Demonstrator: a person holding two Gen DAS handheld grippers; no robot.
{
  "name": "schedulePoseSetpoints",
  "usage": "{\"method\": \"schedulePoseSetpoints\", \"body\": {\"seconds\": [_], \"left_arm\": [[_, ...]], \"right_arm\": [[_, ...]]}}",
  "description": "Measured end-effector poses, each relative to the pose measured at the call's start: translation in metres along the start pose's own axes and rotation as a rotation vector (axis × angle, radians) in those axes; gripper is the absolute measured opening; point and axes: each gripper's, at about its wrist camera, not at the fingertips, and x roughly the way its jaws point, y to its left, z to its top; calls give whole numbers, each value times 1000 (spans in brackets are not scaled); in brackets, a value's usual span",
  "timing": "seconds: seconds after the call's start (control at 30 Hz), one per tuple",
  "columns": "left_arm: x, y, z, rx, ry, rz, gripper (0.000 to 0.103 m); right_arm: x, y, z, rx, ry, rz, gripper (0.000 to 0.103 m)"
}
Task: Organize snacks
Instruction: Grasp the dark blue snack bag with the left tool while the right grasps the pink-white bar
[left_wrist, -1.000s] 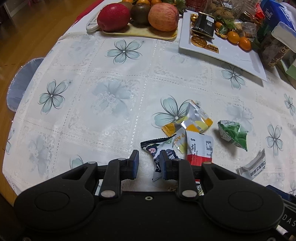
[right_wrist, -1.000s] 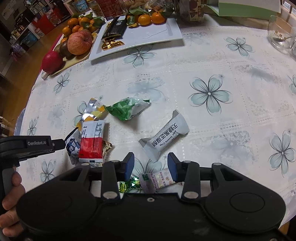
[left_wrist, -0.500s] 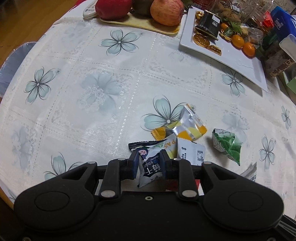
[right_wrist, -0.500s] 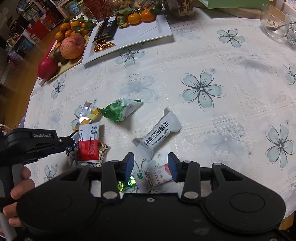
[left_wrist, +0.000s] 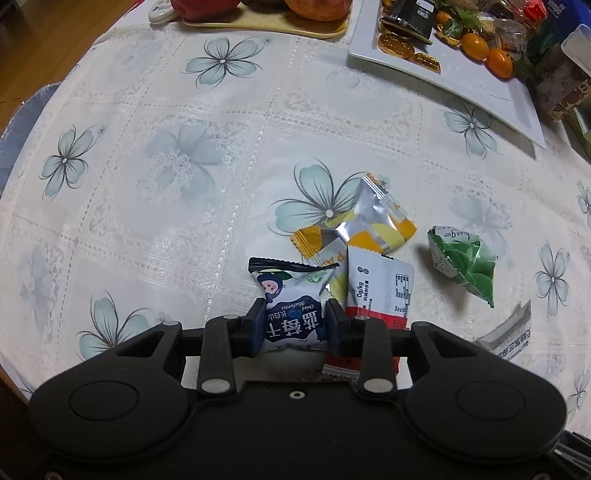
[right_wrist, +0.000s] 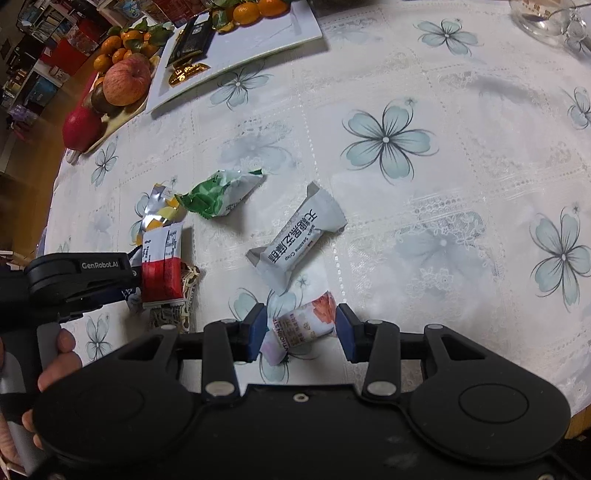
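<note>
My left gripper (left_wrist: 295, 314) points down at a small heap of snack packets, and its jaws are opening. Between its fingers lies a blue-and-white blueberry packet (left_wrist: 291, 306), spread flat and no longer squeezed. Beside it are a red-and-white packet (left_wrist: 380, 284), a yellow-and-silver packet (left_wrist: 373, 221) and a green packet (left_wrist: 461, 262). My right gripper (right_wrist: 300, 325) is shut on a pink-and-white hawthorn packet (right_wrist: 303, 325), held tilted just above the cloth. A white sesame crisp packet (right_wrist: 299, 240) lies just beyond it.
At the far side a white plate (left_wrist: 480, 92) carries gold coins, a dark bar and tangerines. A yellow tray (left_wrist: 258, 27) of fruit stands next to it. A glass bowl (right_wrist: 546, 18) is at the far right. A hand (right_wrist: 59, 354) grips the left tool.
My left gripper came down over the blueberry packet, pinched it, and now stands wider with the packet flat between its fingers. The hawthorn packet in my right gripper has tilted; that gripper stayed put.
</note>
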Motion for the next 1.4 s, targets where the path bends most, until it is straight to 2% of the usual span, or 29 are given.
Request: {"method": "schedulePoseSetpoints", "body": {"seconds": [0.17, 0.23, 0.4, 0.5, 0.67, 0.73, 0.93, 1.1, 1.2, 1.27, 1.3, 1.4], "left_arm": [[-5, 5, -1, -12, -6, 12, 40], [-8, 7, -3, -10, -14, 20, 40], [-13, 11, -8, 4, -25, 35, 40], [-15, 14, -9, 9, -21, 26, 40], [-19, 17, -10, 6, -25, 11, 40], [-20, 18, -11, 5, -27, 7, 40], [-23, 16, -12, 14, -29, 1, 40], [-23, 14, -13, 20, -34, 7, 40], [-24, 13, -13, 26, -35, 3, 40], [-24, 12, -14, 33, -37, 2, 40], [-25, 12, -14, 36, -38, 1, 40], [-27, 12, -15, 39, -42, -4, 40]], "right_arm": [[12, 0, -2, 29, 71, 44, 44], [18, 1, -1, 39, 97, 61, 47], [32, 3, 3, 81, 133, 68, 47], [33, 8, 6, 63, 92, 35, 47], [23, 20, 10, -6, -49, -79, 47], [21, 22, 12, -25, -72, -90, 47], [22, 23, 13, -28, -76, -126, 47], [33, 21, 5, -12, -19, -139, 47], [34, 25, 4, -34, -17, -151, 46], [34, 26, 3, -37, -23, -164, 41], [34, 26, 2, -44, -25, -170, 31], [30, 28, -1, -71, -39, -179, 24]]}}
